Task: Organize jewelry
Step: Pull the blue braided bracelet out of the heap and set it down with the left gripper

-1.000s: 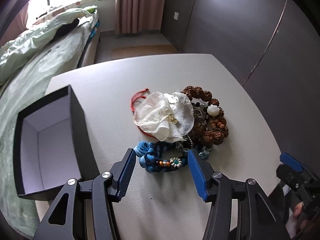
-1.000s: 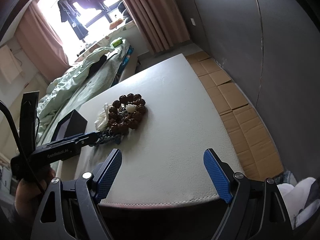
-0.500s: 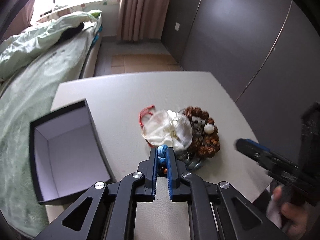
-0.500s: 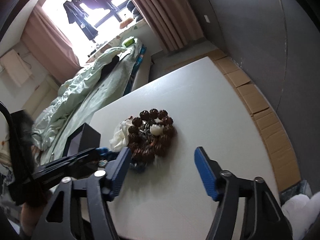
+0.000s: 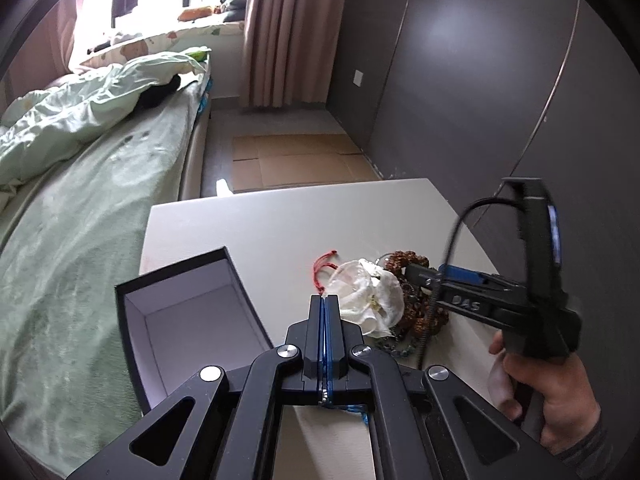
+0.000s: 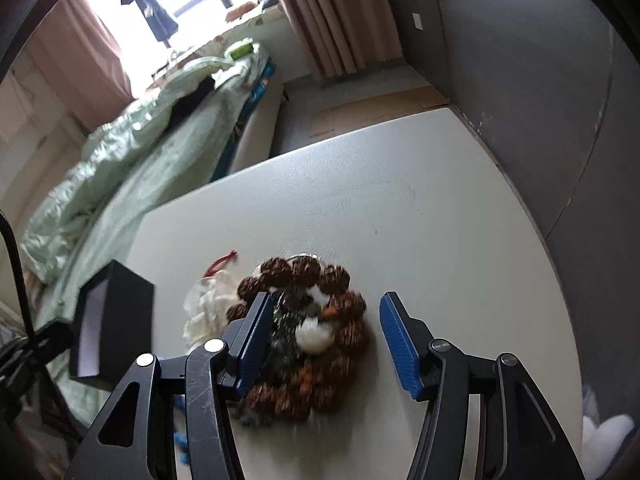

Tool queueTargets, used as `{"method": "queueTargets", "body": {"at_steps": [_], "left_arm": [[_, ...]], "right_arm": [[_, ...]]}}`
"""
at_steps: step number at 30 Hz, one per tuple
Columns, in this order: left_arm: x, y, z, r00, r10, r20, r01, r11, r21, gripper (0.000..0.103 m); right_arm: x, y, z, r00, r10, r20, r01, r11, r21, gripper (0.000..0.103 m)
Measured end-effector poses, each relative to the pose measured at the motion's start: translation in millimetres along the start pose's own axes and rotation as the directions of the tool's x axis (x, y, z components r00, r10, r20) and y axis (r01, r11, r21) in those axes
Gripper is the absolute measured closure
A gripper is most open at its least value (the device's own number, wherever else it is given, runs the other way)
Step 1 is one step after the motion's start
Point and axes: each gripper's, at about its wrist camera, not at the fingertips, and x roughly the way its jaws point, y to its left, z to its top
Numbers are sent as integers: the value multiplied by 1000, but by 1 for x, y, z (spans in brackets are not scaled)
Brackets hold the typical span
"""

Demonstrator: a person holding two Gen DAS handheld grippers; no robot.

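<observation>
My left gripper [image 5: 325, 307] is shut on a blue braided bracelet [image 5: 354, 408], lifted off the white table [image 5: 280, 232]; only strands of it show below the fingers. Beside it lies the pile: a white fabric flower [image 5: 372, 300], a red cord [image 5: 320, 272] and a brown bead bracelet [image 6: 304, 272] with a white bead. My right gripper [image 6: 324, 336] hangs over the brown beads with its jaws closing. The beads lie between the pads, with a gap still showing at the right pad. An open black box [image 5: 176, 268] with a white inside stands left of the pile.
A bed with pale green bedding [image 5: 80, 184] runs along the table's left side. Flattened cardboard [image 5: 296, 164] lies on the floor beyond the table. A dark wall [image 5: 480, 100] closes the right. A person's hand [image 5: 540, 392] grips the right tool.
My left gripper shut on the blue bracelet and rose with it. The right gripper swung in from the table's edge to above the brown beads, its jaws narrowing.
</observation>
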Motion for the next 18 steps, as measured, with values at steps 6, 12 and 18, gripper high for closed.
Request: {"method": "queueTargets", "body": {"at_steps": [6,12,18], "left_arm": [[4,3,2,999,-31,-38,29,999,-34,103],[20,-5,-2,990,-64,-129,59,997,-47,97],[23,-18,-19,985,-89,-150,83,995,-49,41]], "right_arm": [[13,14,7,990,-121,-67,110,983,-147,65],[2,-9,-1,994,-66,-90,56,993,-108,73],[-20,-32,-16,997,-29,-73,25,998,-55,75]]}}
